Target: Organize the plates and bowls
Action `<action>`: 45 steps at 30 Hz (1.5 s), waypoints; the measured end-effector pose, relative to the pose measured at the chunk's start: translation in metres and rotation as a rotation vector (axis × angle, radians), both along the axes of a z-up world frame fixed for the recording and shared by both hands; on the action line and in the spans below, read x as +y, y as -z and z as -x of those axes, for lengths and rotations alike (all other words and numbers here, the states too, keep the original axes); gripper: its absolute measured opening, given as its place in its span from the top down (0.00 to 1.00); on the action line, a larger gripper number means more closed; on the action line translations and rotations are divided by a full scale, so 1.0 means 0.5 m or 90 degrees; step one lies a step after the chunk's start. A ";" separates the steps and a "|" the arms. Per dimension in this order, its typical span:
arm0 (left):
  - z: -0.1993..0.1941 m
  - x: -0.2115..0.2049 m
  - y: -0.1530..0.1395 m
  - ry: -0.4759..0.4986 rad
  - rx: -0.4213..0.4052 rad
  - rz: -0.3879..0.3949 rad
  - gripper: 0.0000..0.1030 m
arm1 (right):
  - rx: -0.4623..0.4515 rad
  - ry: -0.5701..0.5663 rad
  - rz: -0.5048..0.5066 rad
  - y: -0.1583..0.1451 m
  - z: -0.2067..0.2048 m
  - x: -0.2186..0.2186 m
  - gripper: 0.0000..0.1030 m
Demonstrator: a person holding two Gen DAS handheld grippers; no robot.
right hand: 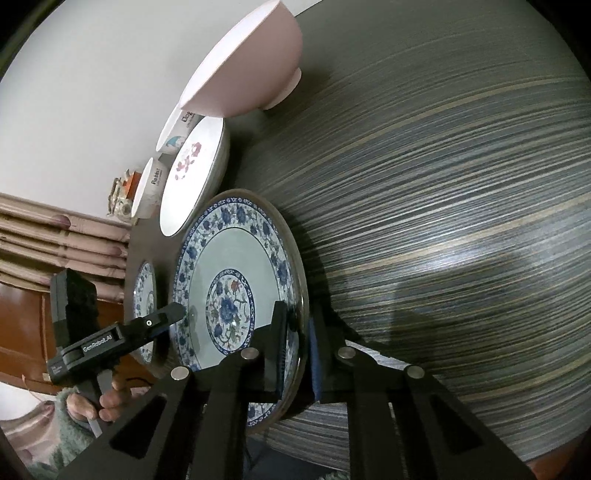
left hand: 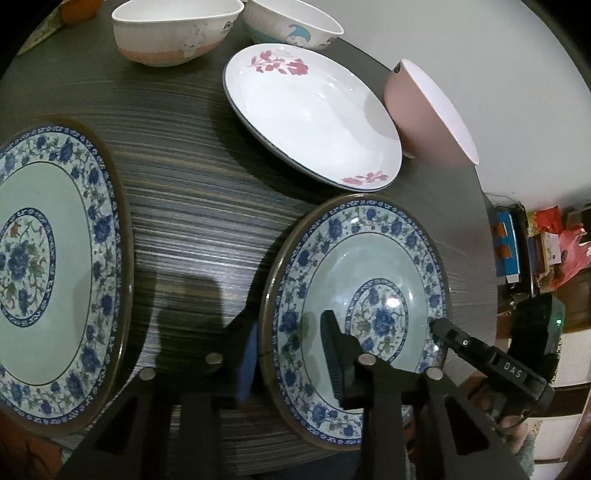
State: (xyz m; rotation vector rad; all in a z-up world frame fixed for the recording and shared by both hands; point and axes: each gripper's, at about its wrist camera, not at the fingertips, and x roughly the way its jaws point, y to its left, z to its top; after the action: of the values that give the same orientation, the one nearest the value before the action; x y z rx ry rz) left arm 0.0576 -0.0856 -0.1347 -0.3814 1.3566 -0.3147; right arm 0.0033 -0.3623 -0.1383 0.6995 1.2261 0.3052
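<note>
A blue-flowered plate (left hand: 373, 258) lies near the table's front right. My left gripper (left hand: 291, 354) straddles its left rim, one finger over the plate and one outside; the jaws are closed on the rim. My right gripper (right hand: 299, 343) grips the opposite rim of the same plate (right hand: 236, 258) the same way and shows in the left wrist view (left hand: 461, 341). A second blue-flowered plate (left hand: 51, 266) lies at the left. A white plate with pink flowers (left hand: 314, 114) sits behind.
A pink bowl (left hand: 424, 110) stands by the white plate near the right table edge. Two cartoon bowls, one pink-based (left hand: 173, 29) and one blue-based (left hand: 291, 22), sit at the back. The striped dark table (left hand: 192, 177) ends at the right, with clutter beyond.
</note>
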 end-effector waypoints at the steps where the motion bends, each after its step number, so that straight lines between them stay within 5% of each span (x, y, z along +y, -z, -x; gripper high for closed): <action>1: 0.002 0.004 0.000 0.000 0.001 0.002 0.72 | -0.001 0.000 0.002 -0.002 0.001 0.000 0.88; 23: 0.015 0.097 -0.067 -0.029 -0.039 0.009 0.72 | -0.039 -0.015 0.007 -0.046 0.002 0.039 0.88; 45: 0.019 0.296 -0.151 -0.135 -0.096 0.004 0.72 | -0.073 -0.102 0.010 -0.099 -0.075 0.217 0.87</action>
State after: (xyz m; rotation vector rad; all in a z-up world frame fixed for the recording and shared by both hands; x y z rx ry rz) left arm 0.0481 0.0626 -0.0592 -0.4929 1.1568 -0.1687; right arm 0.0405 -0.2537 -0.0890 0.5638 1.1764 0.4624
